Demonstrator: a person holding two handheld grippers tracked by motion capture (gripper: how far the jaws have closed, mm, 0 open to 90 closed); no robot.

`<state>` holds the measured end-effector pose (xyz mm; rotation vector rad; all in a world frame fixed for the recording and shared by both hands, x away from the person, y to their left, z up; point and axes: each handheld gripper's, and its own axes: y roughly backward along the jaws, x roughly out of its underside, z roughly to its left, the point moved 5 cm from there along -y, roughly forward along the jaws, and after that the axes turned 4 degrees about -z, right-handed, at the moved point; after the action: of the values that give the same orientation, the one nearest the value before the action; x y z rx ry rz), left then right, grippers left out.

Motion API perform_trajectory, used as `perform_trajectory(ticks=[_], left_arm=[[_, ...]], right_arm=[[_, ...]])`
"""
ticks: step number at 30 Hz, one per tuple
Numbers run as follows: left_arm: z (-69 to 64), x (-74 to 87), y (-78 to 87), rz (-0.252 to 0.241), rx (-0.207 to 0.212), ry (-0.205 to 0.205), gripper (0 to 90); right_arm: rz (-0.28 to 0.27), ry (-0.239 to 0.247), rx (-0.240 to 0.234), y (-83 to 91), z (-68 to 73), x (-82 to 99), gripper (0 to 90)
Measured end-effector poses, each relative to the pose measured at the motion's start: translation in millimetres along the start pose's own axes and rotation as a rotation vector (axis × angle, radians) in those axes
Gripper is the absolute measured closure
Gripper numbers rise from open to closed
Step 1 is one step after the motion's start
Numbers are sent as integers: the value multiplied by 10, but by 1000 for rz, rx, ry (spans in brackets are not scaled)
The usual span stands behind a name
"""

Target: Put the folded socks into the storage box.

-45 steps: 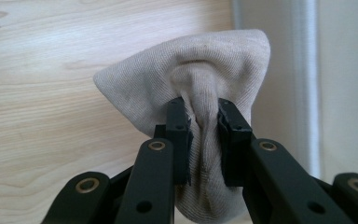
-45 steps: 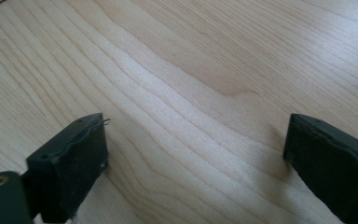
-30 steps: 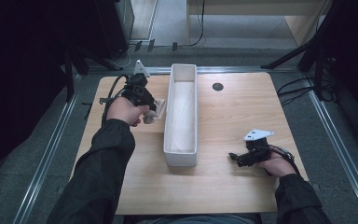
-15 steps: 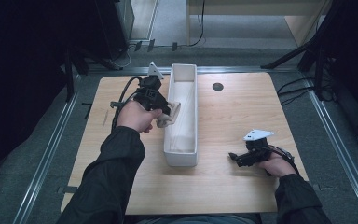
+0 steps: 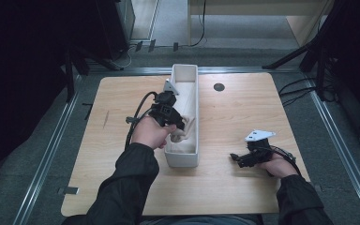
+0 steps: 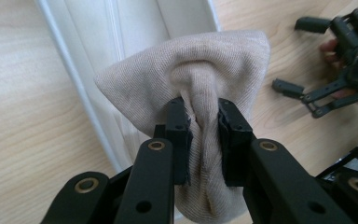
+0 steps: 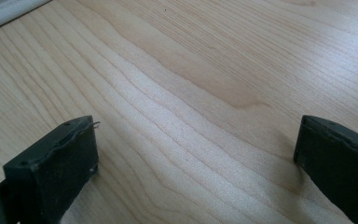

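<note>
A long white bin [image 5: 192, 158] stands lengthwise in the middle of the wooden table. My left gripper [image 5: 178, 127] hangs over the bin's left wall, shut on a beige knitted cloth [image 6: 200, 88] that bunches between its jaws and dangles over the bin's rim [image 6: 88, 116]. The same beige cloth [image 5: 183, 132] shows pale below the gripper in the high view, partly inside the bin. My right gripper [image 5: 238, 159] rests low on the table at the right, open, with bare wood between its fingers [image 7: 56, 163]. The left gripper view also catches that right gripper [image 6: 303, 88] farther off.
A dark round hole [image 5: 219, 86] sits in the tabletop right of the bin's far end. Metal rails [image 5: 51, 154] run along the table's sides, with dark stands and cables on the floor beyond. More pale fabric [image 5: 187, 89] lies in the bin's far part.
My left gripper has carried the beige cloth rightward from beside the bin to over its left wall, and slightly lower. The right gripper has stayed put.
</note>
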<state>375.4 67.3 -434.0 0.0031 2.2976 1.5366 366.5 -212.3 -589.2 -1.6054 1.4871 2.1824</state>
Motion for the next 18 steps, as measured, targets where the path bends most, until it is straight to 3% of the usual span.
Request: perform_trajectory(ticks=[7,18], left_arm=[[1,149,-232,34,1,23,770],[38,267,-517,71,-58,32,767]], right_arm=[[-2,1,3,-1,-2,-2,0],[-2,2,2,0,-2,-1,0]])
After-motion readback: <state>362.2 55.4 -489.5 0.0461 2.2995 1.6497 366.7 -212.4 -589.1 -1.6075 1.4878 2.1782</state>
